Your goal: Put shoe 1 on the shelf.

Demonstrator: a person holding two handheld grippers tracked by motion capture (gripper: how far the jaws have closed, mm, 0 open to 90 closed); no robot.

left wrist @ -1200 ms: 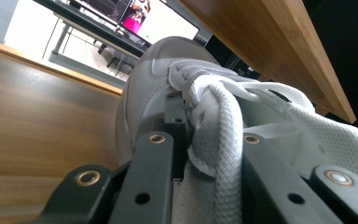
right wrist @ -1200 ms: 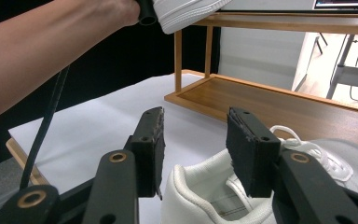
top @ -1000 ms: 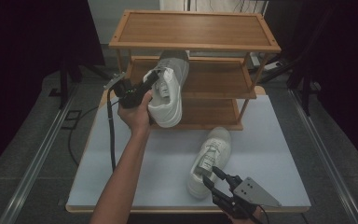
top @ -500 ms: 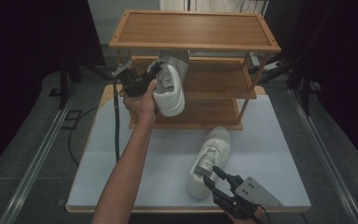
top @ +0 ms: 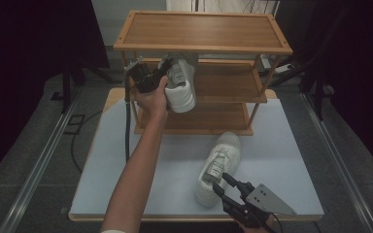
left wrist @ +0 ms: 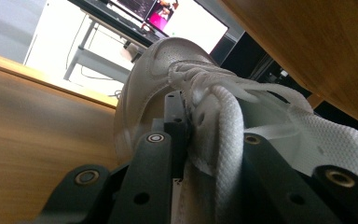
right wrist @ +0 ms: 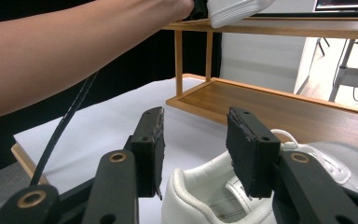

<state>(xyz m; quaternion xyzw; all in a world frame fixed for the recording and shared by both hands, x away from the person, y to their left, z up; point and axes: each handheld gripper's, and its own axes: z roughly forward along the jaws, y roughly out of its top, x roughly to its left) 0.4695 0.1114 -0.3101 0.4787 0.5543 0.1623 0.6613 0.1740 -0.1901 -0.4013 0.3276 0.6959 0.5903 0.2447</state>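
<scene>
change: left gripper has carried its shoe further onto the middle shelf of the rack | left: jaws clamped on that shoe's laces and tongue | right gripper: jaws apart, empty, just behind the heel of the second shoe lying on the table

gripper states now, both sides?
Left gripper: closed on the raised white shoe at the rack's middle shelf.
Right gripper: open, holding nothing, behind the table shoe's heel.
</scene>
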